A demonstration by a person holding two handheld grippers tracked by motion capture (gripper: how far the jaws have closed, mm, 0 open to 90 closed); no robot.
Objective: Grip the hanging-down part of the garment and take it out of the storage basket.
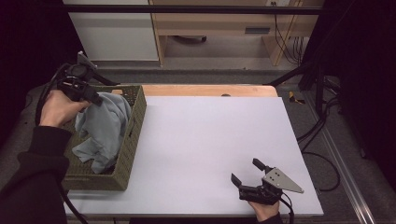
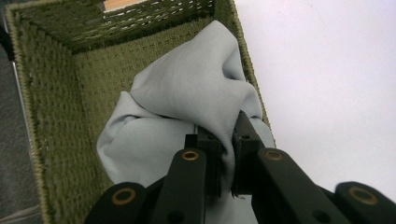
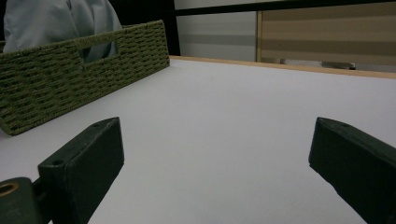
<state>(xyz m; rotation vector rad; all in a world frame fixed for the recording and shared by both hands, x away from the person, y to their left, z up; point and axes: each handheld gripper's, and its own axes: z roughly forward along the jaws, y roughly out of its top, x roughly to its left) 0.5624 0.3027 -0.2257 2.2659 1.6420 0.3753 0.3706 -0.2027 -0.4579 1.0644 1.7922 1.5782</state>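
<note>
A pale grey-blue cloth [image 1: 105, 126] hangs partly lifted out of a green woven basket [image 1: 133, 135] at the table's left edge. My left gripper [image 1: 95, 99] is shut on a fold of the cloth [image 2: 196, 102] near its top, above the basket [image 2: 56, 116]. At the front right of the white table [image 1: 205, 135], my right gripper [image 1: 246, 171] rests open, its jaws wide apart with nothing between them. In the right gripper view the basket [image 3: 60, 88] stands far left with the cloth [image 3: 56, 21] rising above its rim.
The white table surface [image 3: 233, 116] stretches between basket and right gripper. A wooden strip [image 1: 205, 89] runs along the table's far edge. Behind it stand a white cabinet [image 1: 114, 30] and wooden furniture [image 1: 224, 28]; cables [image 1: 322, 140] trail on the floor at right.
</note>
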